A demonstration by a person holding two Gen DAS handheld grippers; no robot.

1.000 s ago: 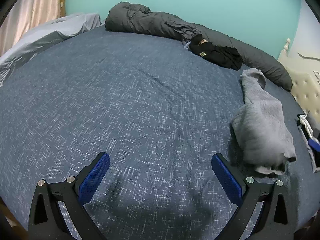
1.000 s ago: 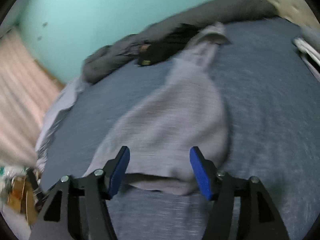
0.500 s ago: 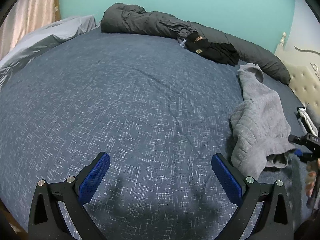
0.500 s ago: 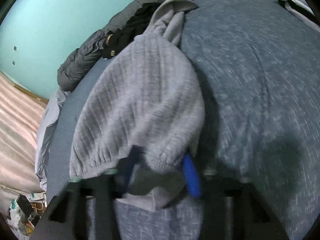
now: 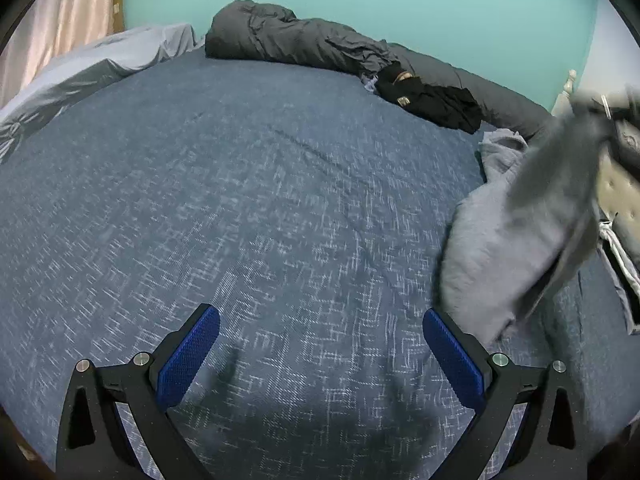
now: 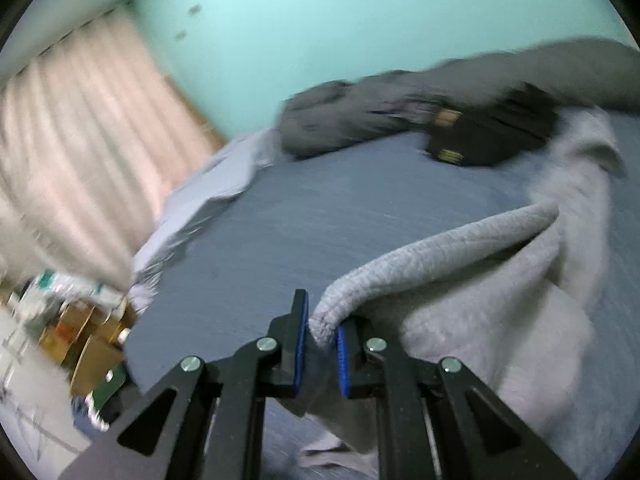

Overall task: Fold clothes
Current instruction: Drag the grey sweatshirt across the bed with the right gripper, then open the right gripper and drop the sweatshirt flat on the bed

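Note:
A light grey ribbed garment (image 6: 480,280) lies on the blue bedspread, and my right gripper (image 6: 322,340) is shut on its cuffed edge, which is pinched between the blue pads. In the left wrist view the same grey garment (image 5: 516,232) hangs lifted and blurred at the right of the bed, its top pulled up toward the frame's edge. My left gripper (image 5: 322,356) hovers open over bare bedspread, well left of the garment, with nothing between its fingers.
A black garment (image 5: 432,100) rests against a rolled dark grey duvet (image 5: 304,40) along the far wall. A pale grey sheet (image 5: 96,64) and pink curtain (image 6: 76,152) are at the left. A tufted headboard (image 5: 616,192) is at the right. Boxes (image 6: 80,340) clutter the floor beyond the bed.
My right gripper closed on the grey garment's edge and raised it off the bed. The left gripper stayed open and hardly moved.

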